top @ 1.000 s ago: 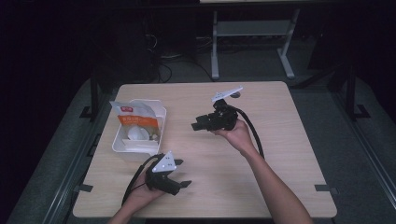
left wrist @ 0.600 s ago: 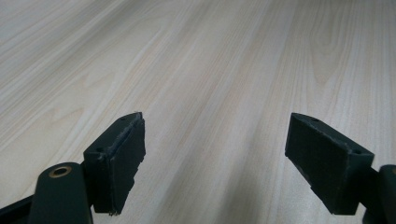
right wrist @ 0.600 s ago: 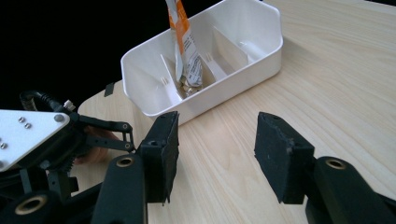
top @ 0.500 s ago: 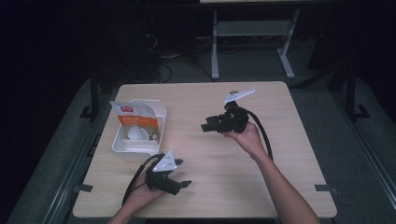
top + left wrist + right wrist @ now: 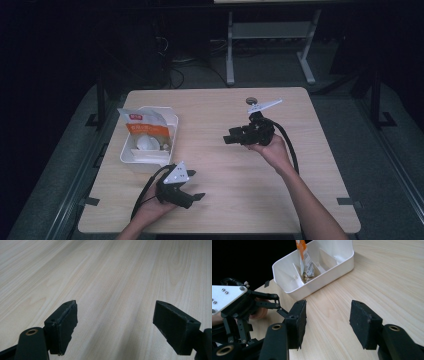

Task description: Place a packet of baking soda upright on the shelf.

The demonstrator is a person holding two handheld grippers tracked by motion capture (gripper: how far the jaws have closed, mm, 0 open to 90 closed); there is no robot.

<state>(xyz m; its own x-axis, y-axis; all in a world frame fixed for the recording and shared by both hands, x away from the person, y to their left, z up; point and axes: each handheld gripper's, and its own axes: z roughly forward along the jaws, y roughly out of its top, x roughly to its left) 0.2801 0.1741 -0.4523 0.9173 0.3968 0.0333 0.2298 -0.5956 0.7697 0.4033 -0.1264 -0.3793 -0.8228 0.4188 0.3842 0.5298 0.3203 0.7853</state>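
A white divided bin (image 5: 170, 122) stands at the table's left. An orange and white packet (image 5: 142, 124) leans upright in it, with a white round item (image 5: 147, 144) below. My left gripper (image 5: 196, 186) rests near the front edge, pointing right, open over bare wood (image 5: 115, 327). My right gripper (image 5: 229, 136) is held above the middle of the table, pointing left toward the bin, open and empty (image 5: 328, 320). The right gripper view has the bin (image 5: 312, 287), the packet (image 5: 305, 260) and the left gripper (image 5: 244, 307) ahead.
The light wooden table (image 5: 300, 200) is bare apart from a small dark round object (image 5: 251, 100) at the back, just behind my right hand. A metal stand (image 5: 270, 35) is on the dark floor beyond the far edge.
My right gripper has drifted to the right and slightly nearer the person, away from the bin. The left gripper has stayed where it was.
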